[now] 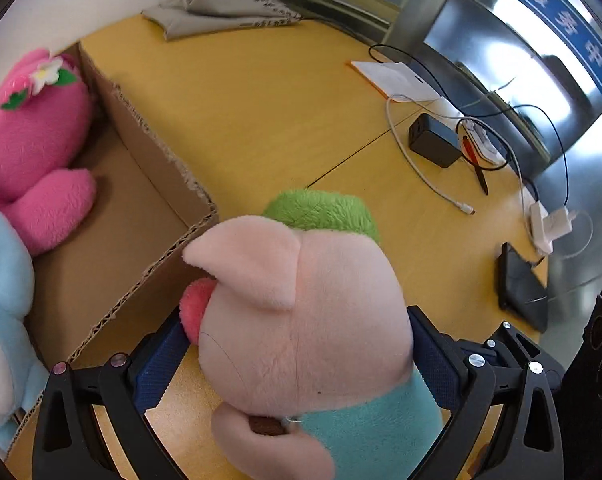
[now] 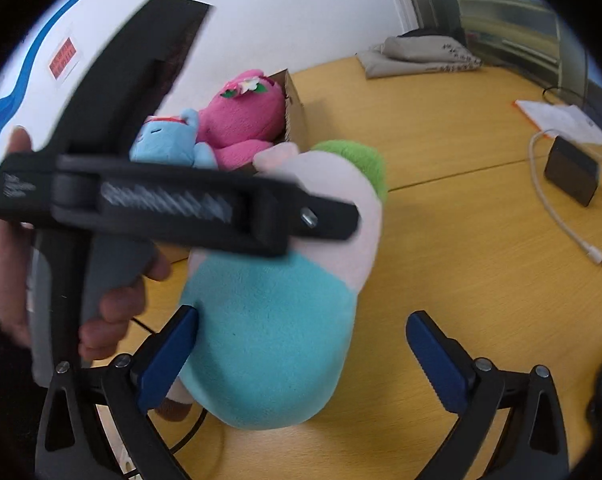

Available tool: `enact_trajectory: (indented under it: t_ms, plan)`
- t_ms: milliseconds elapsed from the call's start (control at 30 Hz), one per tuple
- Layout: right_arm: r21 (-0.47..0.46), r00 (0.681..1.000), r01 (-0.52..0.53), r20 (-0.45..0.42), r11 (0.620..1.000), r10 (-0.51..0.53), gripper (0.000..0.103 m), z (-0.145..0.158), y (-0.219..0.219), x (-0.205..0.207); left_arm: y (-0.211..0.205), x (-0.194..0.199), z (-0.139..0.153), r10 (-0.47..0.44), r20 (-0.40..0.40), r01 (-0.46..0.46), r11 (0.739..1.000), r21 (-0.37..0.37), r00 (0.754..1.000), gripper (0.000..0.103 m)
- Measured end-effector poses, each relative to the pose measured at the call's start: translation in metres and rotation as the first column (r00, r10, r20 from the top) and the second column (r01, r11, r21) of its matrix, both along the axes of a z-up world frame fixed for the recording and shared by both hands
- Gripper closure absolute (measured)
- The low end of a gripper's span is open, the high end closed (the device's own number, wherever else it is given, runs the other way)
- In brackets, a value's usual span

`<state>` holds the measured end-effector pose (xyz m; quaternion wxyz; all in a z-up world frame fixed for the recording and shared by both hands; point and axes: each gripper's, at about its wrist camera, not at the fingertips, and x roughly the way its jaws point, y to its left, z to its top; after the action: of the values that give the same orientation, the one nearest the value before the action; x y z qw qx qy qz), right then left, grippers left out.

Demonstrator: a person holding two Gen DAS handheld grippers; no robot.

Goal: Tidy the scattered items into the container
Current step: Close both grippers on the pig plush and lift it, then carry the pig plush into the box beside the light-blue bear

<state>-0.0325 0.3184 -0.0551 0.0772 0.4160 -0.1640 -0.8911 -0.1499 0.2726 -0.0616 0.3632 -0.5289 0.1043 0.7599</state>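
The left gripper (image 1: pixel 301 356) was closed on the head of one pig plush (image 1: pixel 301 320), just beside the corner of the cardboard box (image 1: pixel 149 148). The right gripper (image 2: pixel 301 360) stood wide open and held nothing, one pad against the pig's blue body. Inside the box lay two toys: one pink plush (image 1: pixel 33 152) and one light blue plush (image 1: pixel 1 280).

The left gripper (image 2: pixel 189 208), motion-blurred, hides the pig plush's (image 2: pixel 277 320) face; behind it, the blue plush (image 1: pixel 1 300) in the cardboard box (image 1: pixel 149 148) runs off frame.
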Motion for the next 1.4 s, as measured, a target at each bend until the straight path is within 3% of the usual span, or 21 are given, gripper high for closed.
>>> enact_trajectory:
  t_ms: [100, 167, 400, 500, 700, 800, 900, 1033, 1167, 1267, 1333, 1400]
  plan:
    - [-0.098, 0.997, -0.059, 0.034, 0.993, 0.062, 0.002, -0.013, -0.003, -0.005, -0.002, 0.003, -0.007, -0.024, 0.084, 0.021, 0.999, 0.036, 0.996, 0.008]
    - [-0.139, 0.996, -0.087, 0.023, 0.987, 0.091, 0.012, -0.019, -0.009, -0.004, -0.005, 0.006, -0.009, -0.026, 0.106, 0.020, 0.998, 0.060, 0.994, 0.010]
    - [-0.135, 0.989, -0.131, -0.079, 0.982, 0.122, 0.029, -0.010, -0.011, 0.014, -0.031, 0.015, 0.001, 0.038, 0.136, -0.059, 0.986, 0.153, 0.990, 0.015]
    - [-0.090, 0.978, -0.178, -0.130, 0.980, 0.166, 0.030, 0.005, -0.018, 0.023, -0.046, 0.023, 0.020, 0.066, 0.103, -0.086, 0.975, 0.204, 0.993, 0.015]
    - [0.028, 0.924, -0.285, -0.259, 0.958, 0.283, 0.030, 0.058, -0.045, 0.022, -0.090, 0.023, 0.092, 0.141, -0.035, -0.125, 0.947, 0.297, 0.989, 0.015]
    - [0.108, 0.880, -0.346, -0.306, 0.932, 0.362, 0.030, 0.090, -0.062, 0.000, -0.113, -0.002, 0.125, 0.190, -0.102, -0.148, 0.934, 0.325, 0.976, 0.015]
    - [0.169, 0.844, -0.396, -0.320, 0.902, 0.431, 0.030, 0.114, -0.076, -0.042, -0.131, -0.046, 0.139, 0.243, -0.102, -0.194, 0.917, 0.349, 0.965, 0.014]
    - [0.232, 0.825, -0.442, -0.275, 0.867, 0.494, 0.030, 0.114, -0.082, -0.111, -0.137, -0.118, 0.116, 0.291, -0.023, -0.267, 0.902, 0.339, 0.956, 0.014]
    - [0.228, 0.849, -0.479, -0.125, 0.848, 0.513, 0.027, 0.071, -0.082, -0.170, -0.130, -0.168, 0.058, 0.324, 0.090, -0.337, 0.911, 0.240, 0.942, 0.015]
    - [0.304, 0.860, -0.481, -0.021, 0.822, 0.510, 0.024, 0.044, -0.090, -0.173, -0.112, -0.163, 0.045, 0.308, -0.034, -0.299, 0.941, 0.160, 0.951, 0.014]
    - [0.333, 0.859, -0.473, -0.031, 0.815, 0.511, 0.024, 0.044, -0.084, -0.160, -0.102, -0.161, 0.041, 0.288, -0.053, -0.279, 0.950, 0.139, 0.956, 0.014]
    - [0.277, 0.864, -0.455, -0.093, 0.846, 0.495, 0.024, 0.059, -0.065, -0.148, -0.099, -0.163, 0.039, 0.289, -0.033, -0.281, 0.948, 0.149, 0.957, 0.014]
